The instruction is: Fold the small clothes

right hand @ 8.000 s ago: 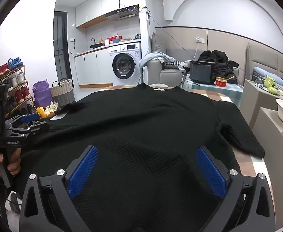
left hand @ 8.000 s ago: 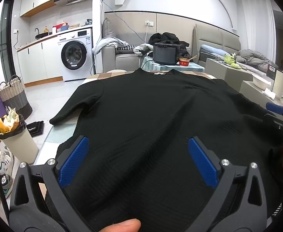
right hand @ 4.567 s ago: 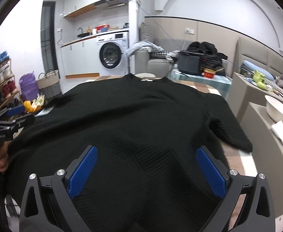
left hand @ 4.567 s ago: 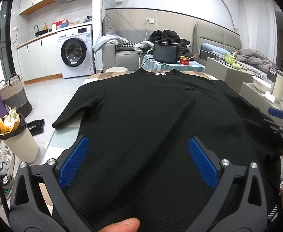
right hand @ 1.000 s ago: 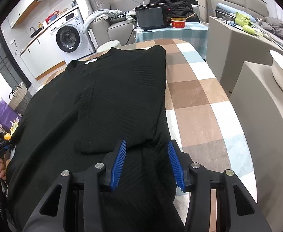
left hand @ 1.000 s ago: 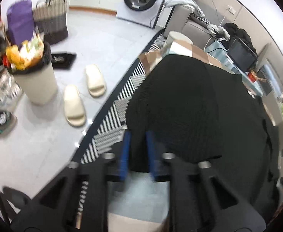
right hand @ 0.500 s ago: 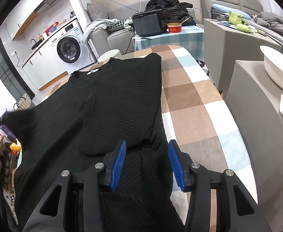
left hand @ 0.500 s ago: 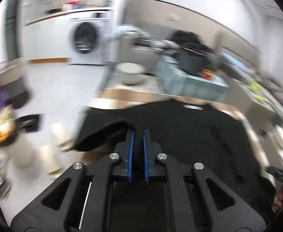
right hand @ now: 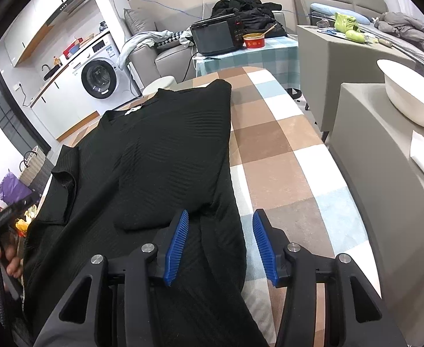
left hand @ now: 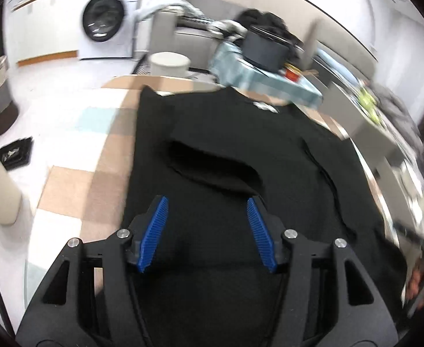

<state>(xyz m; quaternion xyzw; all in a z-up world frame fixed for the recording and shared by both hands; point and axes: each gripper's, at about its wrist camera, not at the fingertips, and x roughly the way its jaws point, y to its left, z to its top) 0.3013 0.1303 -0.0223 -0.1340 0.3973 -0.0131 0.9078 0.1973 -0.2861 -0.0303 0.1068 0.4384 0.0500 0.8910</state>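
Left wrist view: the left gripper (left hand: 207, 211) hangs over the black sweater (left hand: 241, 150), jaws opening with nothing pinched, a folded sleeve (left hand: 215, 167) just ahead. The right gripper (right hand: 220, 231), half-spread, straddles the sweater's edge on the checkered table (right hand: 272, 150) without pressing it.

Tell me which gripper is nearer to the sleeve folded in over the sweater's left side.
Left. The left gripper, jaws opening and empty, hangs just behind the left sleeve. The right gripper straddles the black sweater at its opposite edge, by the other folded sleeve.
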